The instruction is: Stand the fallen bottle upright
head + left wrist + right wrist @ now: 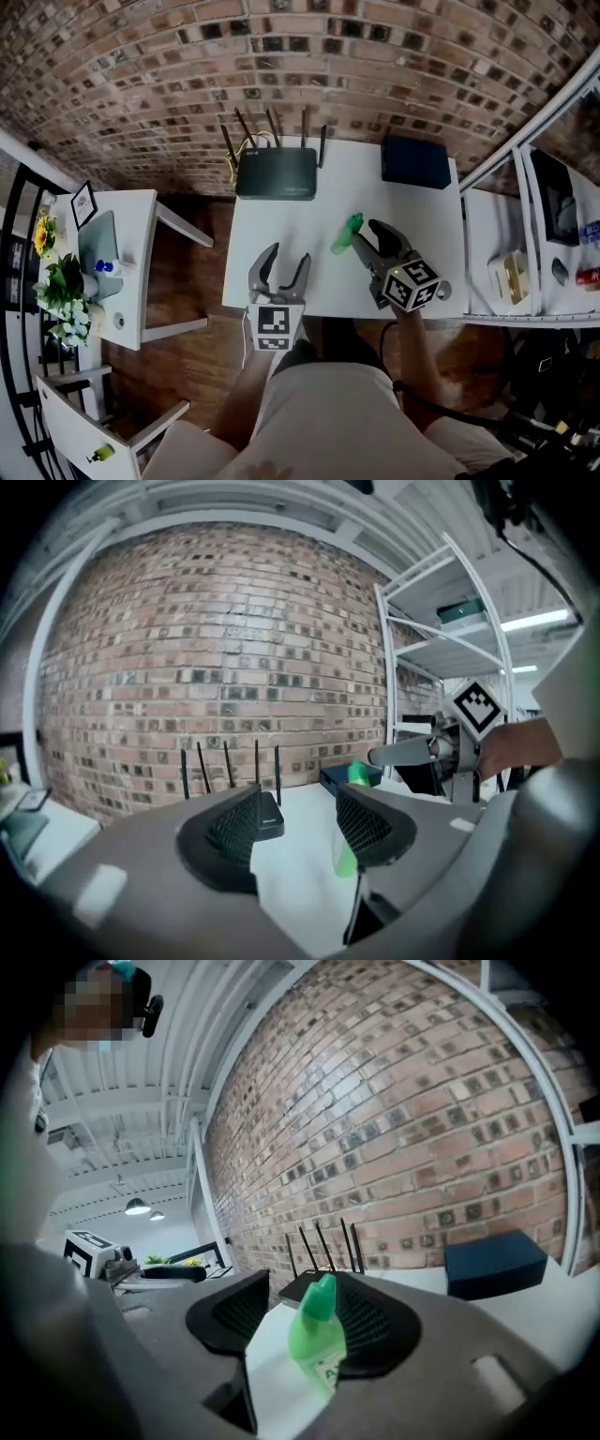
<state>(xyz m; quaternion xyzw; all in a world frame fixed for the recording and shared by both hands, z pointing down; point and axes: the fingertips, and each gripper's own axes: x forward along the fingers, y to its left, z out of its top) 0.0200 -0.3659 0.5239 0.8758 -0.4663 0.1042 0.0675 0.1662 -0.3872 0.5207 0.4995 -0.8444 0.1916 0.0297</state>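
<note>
A small green squeeze bottle (346,234) stands upright on the white table (281,220). My right gripper (368,235) reaches in from the front edge, and its jaws stand open on either side of the bottle (316,1336). In the right gripper view (305,1309) the bottle sits close against the right-hand pad, with a clear gap to the left one. My left gripper (280,266) hovers over the table's front edge, left of the bottle, open with nothing between its jaws (300,808). Behind its right jaw I see the bottle (357,773).
A black router (276,173) with several antennas sits at the back of the table, and a dark blue box (415,161) at the back right. A white shelf rack (525,272) stands to the right. A low side table (122,272) with flowers is at the left.
</note>
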